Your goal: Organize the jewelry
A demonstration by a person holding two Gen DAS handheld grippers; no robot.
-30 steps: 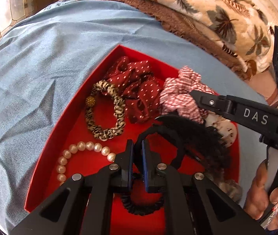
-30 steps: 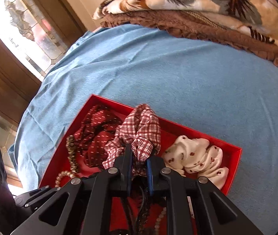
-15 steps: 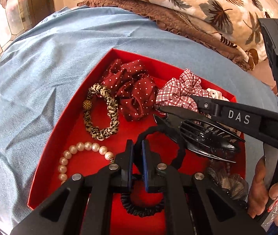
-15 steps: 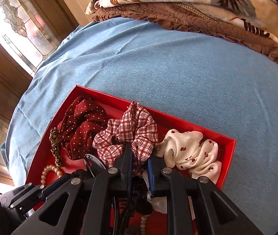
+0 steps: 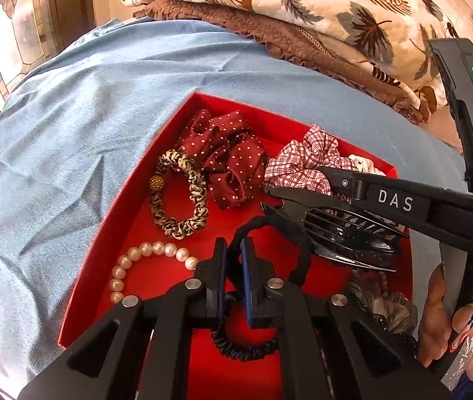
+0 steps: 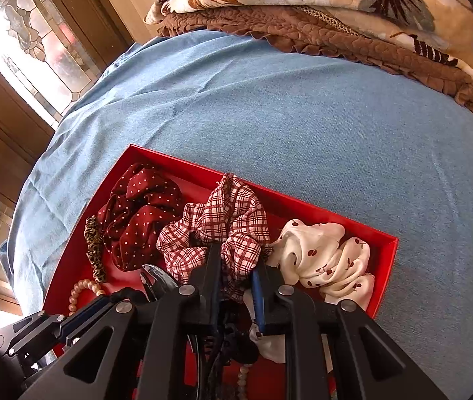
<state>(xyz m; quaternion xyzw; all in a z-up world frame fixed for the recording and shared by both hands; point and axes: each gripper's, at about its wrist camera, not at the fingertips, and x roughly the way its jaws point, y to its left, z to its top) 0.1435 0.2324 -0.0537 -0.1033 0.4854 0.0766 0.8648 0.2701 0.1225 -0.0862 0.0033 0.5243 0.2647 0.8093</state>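
Observation:
A red tray lies on a blue sheet. My left gripper is shut on a black hair tie that loops up over the tray floor. A black claw clip sits just under one finger of the right gripper. The right gripper hangs low over the tray, in front of a red plaid scrunchie. Its jaws are opening, with dark clip parts in the gap below and no pad pressing on them. The clip's tip shows to the left.
In the tray lie a pearl bracelet, a leopard scrunchie, a maroon dotted scrunchie and a white cherry-print scrunchie. A leaf-print quilt is piled at the back. A person's hand grips the right handle.
The claw clip has gone from a blur to lying still under the right finger. The right jaws have spread a little. The left gripper has kept its hold on the hair tie.

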